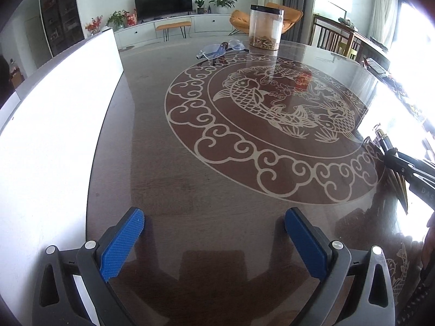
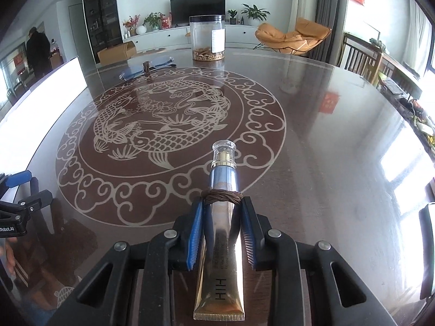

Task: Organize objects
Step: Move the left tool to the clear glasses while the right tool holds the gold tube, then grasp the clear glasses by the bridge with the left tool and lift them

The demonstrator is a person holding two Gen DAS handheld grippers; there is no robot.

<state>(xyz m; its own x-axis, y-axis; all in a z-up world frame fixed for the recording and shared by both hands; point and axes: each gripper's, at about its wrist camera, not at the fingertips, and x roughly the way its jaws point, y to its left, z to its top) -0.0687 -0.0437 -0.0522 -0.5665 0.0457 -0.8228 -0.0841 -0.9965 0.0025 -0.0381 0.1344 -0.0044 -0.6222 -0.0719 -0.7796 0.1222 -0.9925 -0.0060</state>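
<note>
My right gripper [image 2: 221,203] is shut on a gold cosmetic tube [image 2: 221,244] with a clear cap, held above the table; a brown hair tie [image 2: 221,196] is wound around the tube at the fingertips. The tube and right gripper also show at the right edge of the left wrist view [image 1: 383,138]. My left gripper [image 1: 214,221] is open and empty over the near table edge. A pair of glasses [image 1: 221,50] [image 2: 146,68] lies at the far side. A clear plastic jar [image 1: 266,27] [image 2: 208,38] with a black lid stands behind them.
The round brown table [image 1: 206,163] has a koi pattern under glass. A white board [image 1: 54,135] stands along the table's left side. Chairs, a sideboard and a cluttered counter lie beyond the table. A person stands far left in the right wrist view [image 2: 38,51].
</note>
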